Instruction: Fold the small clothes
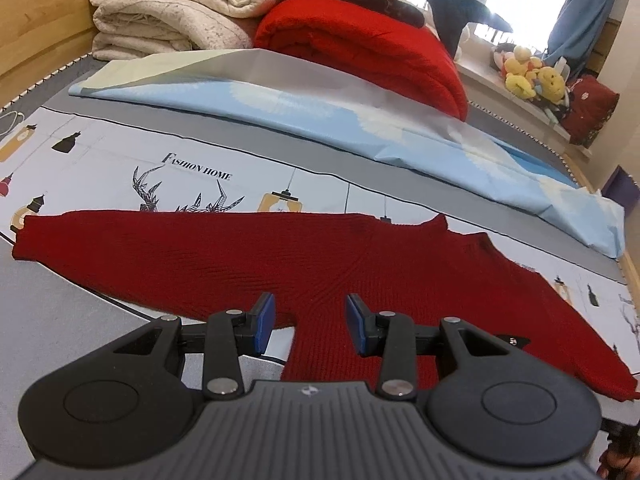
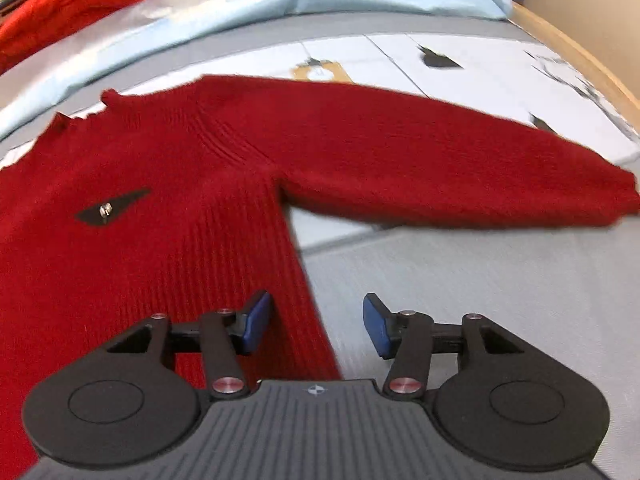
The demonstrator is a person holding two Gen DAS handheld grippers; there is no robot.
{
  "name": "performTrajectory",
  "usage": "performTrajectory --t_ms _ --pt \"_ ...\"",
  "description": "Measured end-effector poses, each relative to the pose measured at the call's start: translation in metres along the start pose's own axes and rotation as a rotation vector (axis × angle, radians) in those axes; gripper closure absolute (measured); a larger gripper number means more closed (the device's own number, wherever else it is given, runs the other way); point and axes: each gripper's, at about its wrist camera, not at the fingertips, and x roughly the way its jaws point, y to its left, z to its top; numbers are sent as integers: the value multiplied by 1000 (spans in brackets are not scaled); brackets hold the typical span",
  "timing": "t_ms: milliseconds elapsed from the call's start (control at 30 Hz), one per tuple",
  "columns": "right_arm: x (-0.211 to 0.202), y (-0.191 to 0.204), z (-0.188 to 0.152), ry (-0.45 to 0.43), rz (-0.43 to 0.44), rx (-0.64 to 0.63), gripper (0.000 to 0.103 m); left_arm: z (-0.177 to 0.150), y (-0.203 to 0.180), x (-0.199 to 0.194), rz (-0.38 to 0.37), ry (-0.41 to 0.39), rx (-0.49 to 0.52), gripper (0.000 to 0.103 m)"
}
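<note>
Red sweater laid flat on bed, both grippers above it, nothing gripped.

Bed (image 1: 360,178) with printed sheet carries the red sweater (image 1: 280,264), spread front-up with sleeves out to both sides, probably so the sleeves can be folded in first. Folded blue sheet (image 1: 320,120) and stacked blankets (image 1: 168,12) lie behind it, well clear. Left gripper (image 1: 310,322) hovers by the left armpit, fingers apart, empty. Right gripper (image 2: 316,322) sits over the body's side edge below the right sleeve (image 2: 460,160), fingers apart, holding nothing.

One red sweater (image 1: 320,264), two grippers (image 1: 310,324)
</note>
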Motion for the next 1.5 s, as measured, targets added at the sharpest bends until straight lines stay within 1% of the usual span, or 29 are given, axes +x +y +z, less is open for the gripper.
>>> performTrajectory --t_ms 100,200,300,333,467,533,667,733,767,833,900,967,1033,1067,1100,1200,1233,1267,1300,1333,1367,1433,1500 --pt "-22 -8 -19 24 2 24 50 2 4 -7 -17 -9 3 60" --pt "-45 -16 -48 51 26 28 50 4 8 -14 -32 -16 10 60" --pt "-65 -26 -77 53 31 55 50 6 14 -20 -47 -24 5 60" --pt "-71 -30 -88 62 20 67 50 6 17 -22 -50 -25 2 60" --pt "-82 -42 -119 88 -26 102 50 7 24 -26 -59 -28 -12 60" --pt "-84 -47 -131 105 -25 112 50 6 26 -28 -62 -25 -10 60" --pt "-90 -46 -144 91 -21 106 51 3 30 -30 -61 -22 -1 60" --pt "-95 -44 -147 88 -9 97 74 1 31 -32 -64 -20 3 60" --pt "-98 -44 -147 83 -6 86 90 1 31 -32 -64 -20 6 60" --pt "-103 -44 -148 73 -4 70 93 0 32 -34 -65 -23 13 60" --pt "-105 -44 -149 85 -36 45 94 -1 34 -35 -64 -25 15 60" --pt "-105 -43 -149 95 -54 29 94 -3 34 -36 -66 -23 18 60" --pt "-108 -38 -145 97 -96 7 90 -5 34 -37 -69 -21 23 60" --pt "-111 -36 -144 83 -126 13 80 -5 34 -36 -71 -21 26 59" --pt "-117 -36 -143 48 -138 35 75 -6 33 -37 -73 -21 32 58" --pt "-130 -35 -144 -33 -69 88 68 -6 33 -38 -80 -25 47 57" --pt "-131 -34 -147 -42 -53 84 67 -6 34 -38 -83 -25 50 57" --pt "-128 -32 -150 -27 -40 70 66 -7 34 -39 -85 -25 50 57" --pt "-123 -32 -153 8 -41 55 64 -7 35 -39 -87 -24 48 57" --pt "-115 -32 -157 73 -61 32 64 -7 37 -40 -87 -24 46 57" --pt "-110 -29 -159 112 -87 1 64 -7 37 -40 -87 -23 45 56" --pt "-116 -17 -155 76 -117 -43 65 -7 39 -40 -86 -22 40 55" --pt "-129 -6 -146 17 -105 -59 64 -6 40 -40 -83 -25 41 54"
